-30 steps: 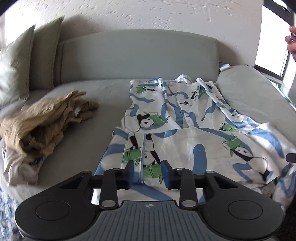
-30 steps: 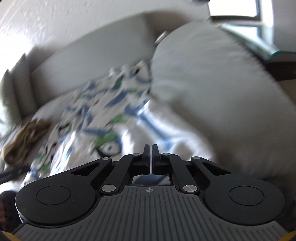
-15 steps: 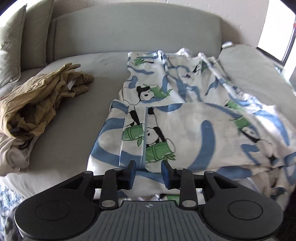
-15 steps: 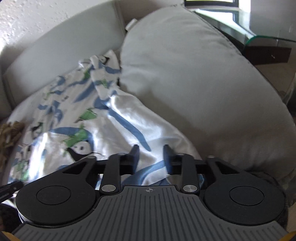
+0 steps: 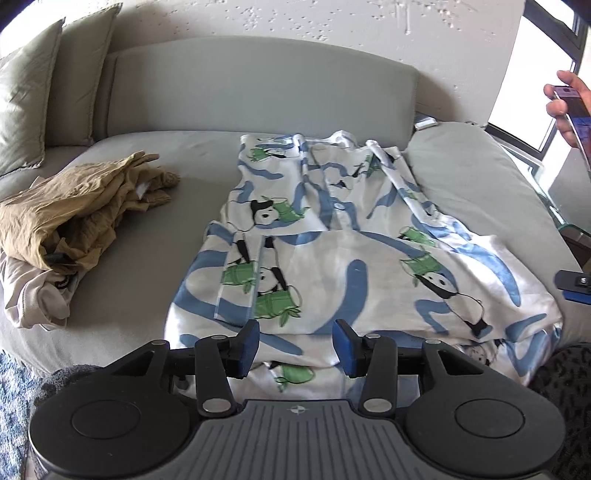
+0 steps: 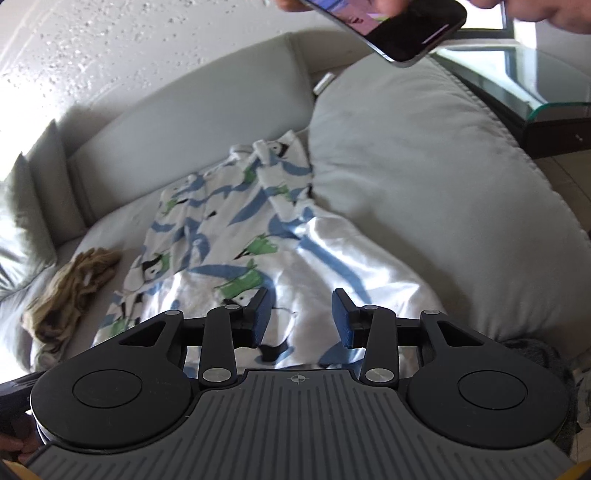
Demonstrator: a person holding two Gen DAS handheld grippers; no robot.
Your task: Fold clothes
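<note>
- Grey couch (image 5: pixel 147 177), padded backrest (image 5: pixel 258 85) against a white textured wall (image 5: pixel 295 18); bright window (image 5: pixel 517 74) at right.
- Panda-print garment (image 5: pixel 332 240) lies spread on the seat — right edge against a big grey cushion (image 5: pixel 480 177).
- Crumpled tan clothes (image 5: pixel 74 210) at left, well apart from the garment; two pillows (image 5: pixel 37 92) behind them.
- Left gripper (image 5: pixel 295 341) jaws spread, empty, at garment's near hem.
- Right gripper (image 6: pixel 301 317) jaws spread, empty, over garment's near right part.
- Hand holding phone (image 6: pixel 399 26) up top — blue rug (image 5: pixel 11 369) on floor.
</note>
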